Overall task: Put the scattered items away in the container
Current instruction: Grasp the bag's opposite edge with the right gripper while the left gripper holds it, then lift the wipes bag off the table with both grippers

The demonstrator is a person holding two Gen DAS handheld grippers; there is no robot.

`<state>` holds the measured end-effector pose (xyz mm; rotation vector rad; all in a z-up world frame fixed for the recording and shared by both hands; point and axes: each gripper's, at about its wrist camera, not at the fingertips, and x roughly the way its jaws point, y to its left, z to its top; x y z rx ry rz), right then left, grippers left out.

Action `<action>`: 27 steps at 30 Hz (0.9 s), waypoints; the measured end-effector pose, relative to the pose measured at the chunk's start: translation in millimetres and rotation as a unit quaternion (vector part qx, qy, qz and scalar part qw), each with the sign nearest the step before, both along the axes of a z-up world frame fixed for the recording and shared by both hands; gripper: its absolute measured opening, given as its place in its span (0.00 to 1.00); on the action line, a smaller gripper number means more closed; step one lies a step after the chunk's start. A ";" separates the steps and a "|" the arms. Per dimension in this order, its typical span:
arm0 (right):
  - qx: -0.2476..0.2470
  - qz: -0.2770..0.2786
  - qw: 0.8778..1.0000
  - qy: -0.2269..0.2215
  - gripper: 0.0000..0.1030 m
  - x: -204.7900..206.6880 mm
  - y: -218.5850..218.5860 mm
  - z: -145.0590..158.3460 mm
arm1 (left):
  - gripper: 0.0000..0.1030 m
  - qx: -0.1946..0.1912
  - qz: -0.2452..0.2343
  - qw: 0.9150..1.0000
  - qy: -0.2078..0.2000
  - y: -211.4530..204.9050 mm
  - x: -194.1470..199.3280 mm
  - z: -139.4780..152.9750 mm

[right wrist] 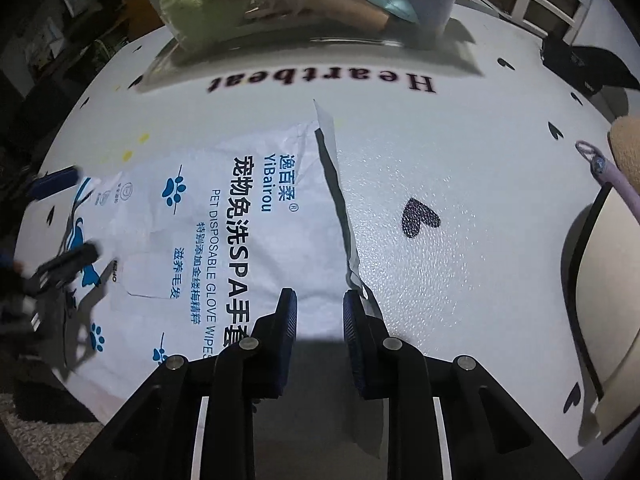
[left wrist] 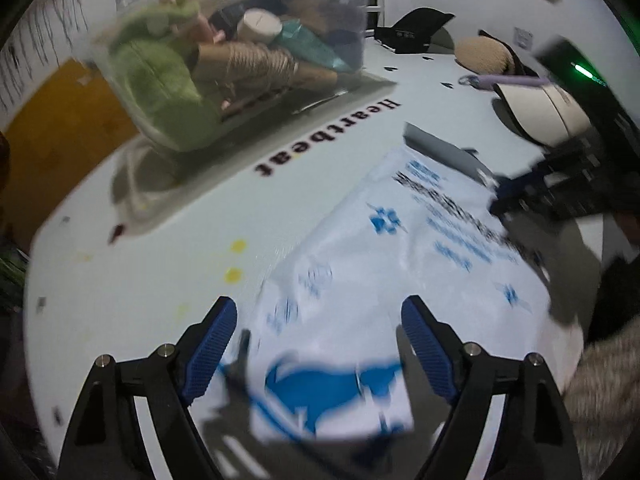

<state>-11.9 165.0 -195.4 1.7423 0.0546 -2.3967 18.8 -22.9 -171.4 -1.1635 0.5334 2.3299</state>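
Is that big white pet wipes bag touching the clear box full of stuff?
Apart. The right wrist view shows bare table between the bag and the clear box.

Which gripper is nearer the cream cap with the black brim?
Right. The right gripper sits at the wipes pack's near edge, the cream cap just beside it. The left gripper hovers over the pack's far end.

- Wipes packet (right wrist: 224, 216): thin white plastic film, crinkled, slightly glossy.
- Table (right wrist: 460, 168): white, finely pebbled, faint sheen.
- Container (left wrist: 168, 80): clear smooth plastic.
- Right gripper (right wrist: 320, 312) pads: blue ribbed rubber.
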 end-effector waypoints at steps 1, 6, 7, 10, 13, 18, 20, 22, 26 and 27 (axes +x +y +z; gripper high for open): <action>0.000 0.003 1.000 0.003 0.22 0.7 -0.1 0.6 | 0.81 -0.009 0.001 1.000 0.007 -0.7 11.6 2.7; -0.006 0.018 1.000 0.010 0.22 2.4 4.1 1.6 | 0.81 -0.061 0.013 0.998 0.030 3.4 70.2 8.5; -0.006 0.019 1.000 0.011 0.22 7.4 8.5 3.1 | 0.81 -0.071 0.014 0.997 0.030 5.8 79.5 6.0; -0.006 0.026 1.000 0.016 0.22 18.6 17.4 6.3 | 0.80 -0.103 0.014 0.994 0.030 13.7 106.4 -3.3; -0.006 0.028 0.999 0.025 0.22 21.9 17.6 6.2 | 0.78 -0.141 0.010 0.989 0.034 25.3 126.1 -17.5; -0.004 0.032 0.999 0.037 0.22 25.2 16.7 6.5 | 0.77 -0.208 0.007 0.976 0.068 47.0 141.2 -35.6; -0.004 0.034 0.999 0.040 0.22 25.3 16.5 6.7 | 0.77 -0.226 0.005 0.970 0.088 55.0 140.6 -36.8; -0.006 0.036 0.998 0.042 0.22 25.4 16.6 6.5 | 0.77 -0.236 0.001 0.965 0.112 61.7 137.0 -39.4; -0.008 0.046 0.998 0.047 0.23 26.4 17.5 6.5 | 0.77 -0.248 -0.001 0.958 0.147 72.3 125.1 -42.6; -0.007 0.050 0.998 0.049 0.23 26.6 17.2 6.6 | 0.77 -0.246 0.000 0.958 0.149 74.2 119.9 -42.7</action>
